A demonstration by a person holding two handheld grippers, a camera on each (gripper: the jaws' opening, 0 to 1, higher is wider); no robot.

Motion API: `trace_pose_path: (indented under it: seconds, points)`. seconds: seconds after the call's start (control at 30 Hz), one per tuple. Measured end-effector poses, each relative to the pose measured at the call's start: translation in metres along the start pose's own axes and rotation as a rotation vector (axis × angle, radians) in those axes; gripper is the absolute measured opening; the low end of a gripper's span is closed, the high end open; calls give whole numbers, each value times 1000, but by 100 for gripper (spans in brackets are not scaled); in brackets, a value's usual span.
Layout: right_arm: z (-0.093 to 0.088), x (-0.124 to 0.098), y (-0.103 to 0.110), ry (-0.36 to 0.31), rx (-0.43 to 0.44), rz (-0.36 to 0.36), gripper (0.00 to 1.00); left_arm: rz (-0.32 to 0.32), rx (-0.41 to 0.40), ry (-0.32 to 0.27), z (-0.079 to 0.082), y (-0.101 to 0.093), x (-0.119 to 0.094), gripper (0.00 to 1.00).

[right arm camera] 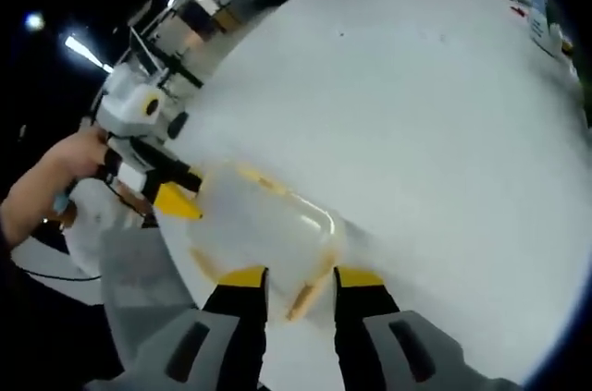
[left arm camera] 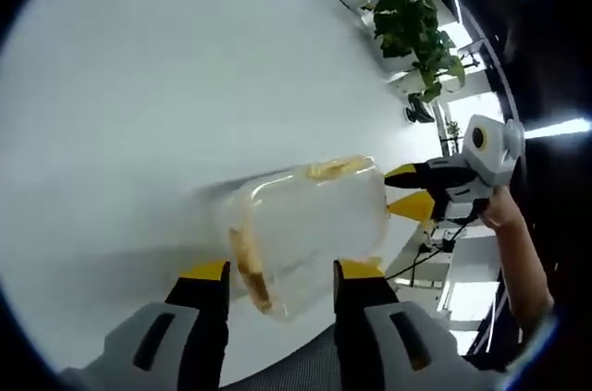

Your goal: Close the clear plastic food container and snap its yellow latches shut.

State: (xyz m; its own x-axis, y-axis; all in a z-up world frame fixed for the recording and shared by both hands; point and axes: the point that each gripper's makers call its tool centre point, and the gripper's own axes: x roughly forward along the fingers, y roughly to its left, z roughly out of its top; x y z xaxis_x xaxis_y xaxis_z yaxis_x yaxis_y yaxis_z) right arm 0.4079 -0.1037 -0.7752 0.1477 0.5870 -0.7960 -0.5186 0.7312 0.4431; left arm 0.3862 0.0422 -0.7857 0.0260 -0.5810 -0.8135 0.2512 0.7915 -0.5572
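Clear plastic container (left arm camera: pixel 310 229) on the white table (left arm camera: pixel 166 86), both tongs (left arm camera: pixel 282 271) (right arm camera: pixel 301 275) parted wide around its ends

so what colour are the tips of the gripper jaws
Yellow, on dark jaws; clearest in the left gripper view on the left gripper around the container.

Bright, even overhead light washes the white table (left arm camera: pixel 185 86); soft blur, edges strongly fisheye-curved.

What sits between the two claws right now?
The clear container, with yellow latches; in the left gripper view the left claw straddles one end, the right claw meets the other.
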Motion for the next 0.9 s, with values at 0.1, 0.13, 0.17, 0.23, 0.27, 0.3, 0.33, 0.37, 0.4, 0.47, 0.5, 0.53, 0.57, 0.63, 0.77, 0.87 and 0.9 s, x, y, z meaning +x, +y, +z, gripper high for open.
trace_pose_path:
  seconds: [0.1, 0.13, 0.17, 0.23, 0.27, 0.3, 0.33, 0.37, 0.4, 0.47, 0.5, 0.53, 0.57, 0.63, 0.77, 0.87, 0.9]
  points:
    - [12, -2, 1, -36, -98, -24, 29, 51, 124, -8, 5, 5, -7, 45]
    - [15, -3, 4, -37, -120, -24, 29, 58, 142, -22, 9, 8, -4, 46]
    - [16, -3, 6, -38, -141, -22, 28, 61, 154, -30, 12, 9, -6, 47]
    - [18, -3, 10, -39, -173, -24, 28, 44, 169, -43, 16, 5, -9, 46]
    - [19, -3, 14, -36, -190, -21, 28, 42, 170, -42, 17, 3, -10, 46]
    - [20, -2, 15, -37, -202, -22, 28, 40, 187, -45, 19, 2, -11, 45]
    - [22, -1, 18, -41, -228, -14, 28, 46, 213, -50, 22, 1, -11, 45]
    - [22, -1, 20, -38, -239, -11, 28, 58, 237, -50, 23, 2, -12, 45]
    - [22, 0, 21, -34, -246, -7, 27, 68, 270, -47, 24, 1, -12, 45]
    - [21, 3, 29, -29, -291, 20, 26, 79, 297, -29, 21, -3, -11, 45]
    - [20, 5, 29, -13, -301, 12, 26, 81, 326, -21, 21, -4, -11, 45]
    - [21, 6, 29, -10, -322, 5, 26, 77, 362, -17, 21, -6, -9, 46]
    - [22, 7, 31, -7, -332, 8, 26, 85, 389, -9, 20, -7, -9, 46]
    - [22, 8, 34, -6, -342, 18, 26, 86, 462, 0, 19, -12, -7, 48]
    - [24, 9, 37, -3, -369, 24, 26, 101, 563, 24, 18, -19, -5, 49]
    - [26, 9, 39, -3, -395, 28, 25, 106, 619, 27, 19, -24, -3, 50]
    - [26, 9, 39, -3, -401, 31, 25, 107, 635, 26, 20, -25, -3, 51]
